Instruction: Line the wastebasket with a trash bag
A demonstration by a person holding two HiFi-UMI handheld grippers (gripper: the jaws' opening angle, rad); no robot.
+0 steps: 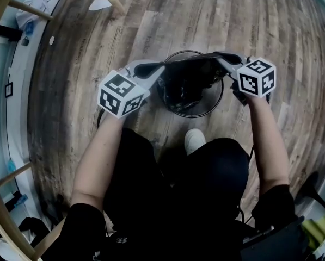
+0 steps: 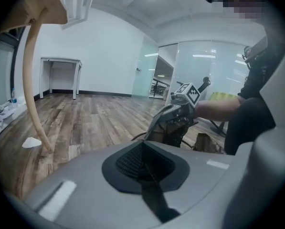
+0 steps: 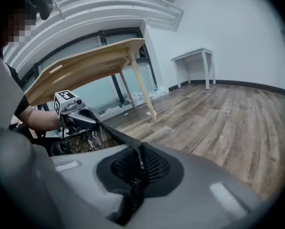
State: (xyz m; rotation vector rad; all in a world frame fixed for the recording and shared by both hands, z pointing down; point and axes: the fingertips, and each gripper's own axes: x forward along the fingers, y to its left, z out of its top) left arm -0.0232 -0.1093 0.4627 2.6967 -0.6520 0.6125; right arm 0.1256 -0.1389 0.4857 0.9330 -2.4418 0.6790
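A black wire wastebasket (image 1: 207, 110) stands on the wood floor just ahead of the person's feet. A black trash bag (image 1: 190, 69) is pulled taut above its mouth, and the bag's body hangs down inside. My left gripper (image 1: 160, 67) is shut on the bag's left edge; my right gripper (image 1: 220, 57) is shut on its right edge. In the right gripper view a band of bag (image 3: 109, 134) runs from my shut jaws (image 3: 139, 165) across to the left gripper (image 3: 79, 116). The left gripper view shows its own jaws (image 2: 147, 165) shut, with the right gripper (image 2: 174, 110) and crumpled bag (image 2: 173, 130) beyond.
A light wooden table (image 3: 85, 63) stands on the left, its leg (image 2: 33, 94) close by. A white scrap (image 1: 100, 4) lies on the floor beyond it. A white desk (image 2: 61, 63) is at the far wall. The person's shoe (image 1: 195, 140) is next to the basket.
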